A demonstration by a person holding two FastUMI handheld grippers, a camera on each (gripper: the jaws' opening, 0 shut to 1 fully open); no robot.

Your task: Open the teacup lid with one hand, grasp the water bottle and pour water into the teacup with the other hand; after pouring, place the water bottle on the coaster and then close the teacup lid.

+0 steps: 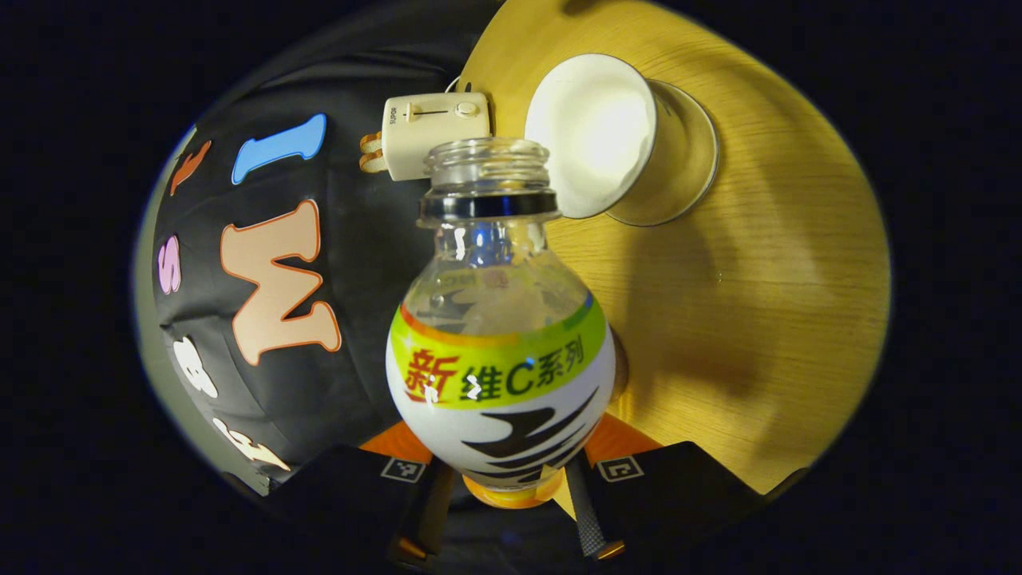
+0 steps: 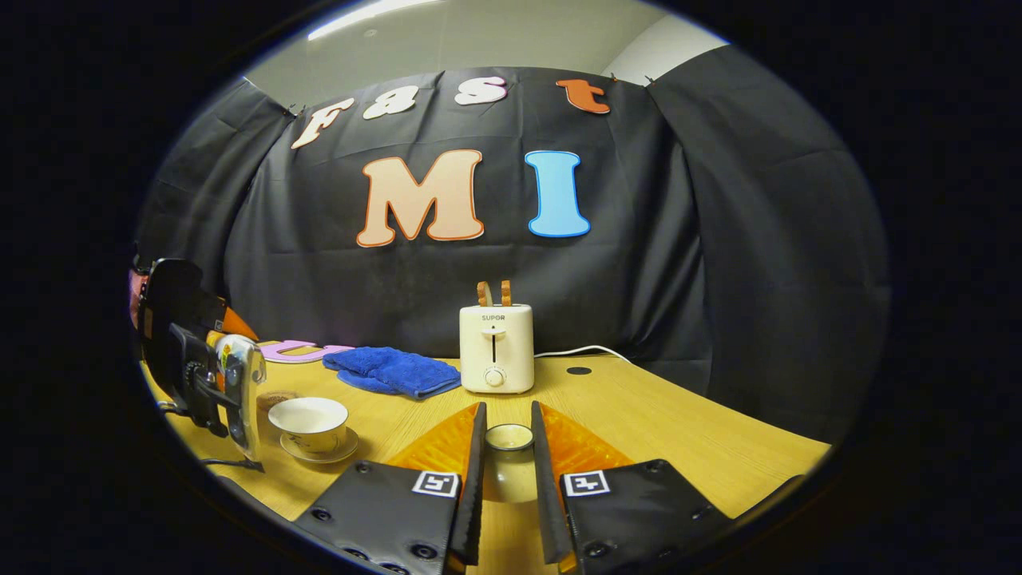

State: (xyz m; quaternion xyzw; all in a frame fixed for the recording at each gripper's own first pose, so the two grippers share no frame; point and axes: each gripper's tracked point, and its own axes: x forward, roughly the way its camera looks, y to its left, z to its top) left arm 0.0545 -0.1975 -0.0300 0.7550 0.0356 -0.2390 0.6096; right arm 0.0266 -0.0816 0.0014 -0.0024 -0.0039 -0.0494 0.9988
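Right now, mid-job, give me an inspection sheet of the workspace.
Surface: wooden table, nothing spilled that I can see.
Job's things: bottle uncapped, held beside cup; cup open, on saucer; lid off.
Clutter: toaster, blue towel.
Grippers: left gripper, jaws shut on bottle; right gripper, jaws shut on lid.
Cables: white cord behind toaster.
Surroundings: black cloth wall.

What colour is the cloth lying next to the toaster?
Blue. The cloth shows best in the right gripper view, left of the toaster.
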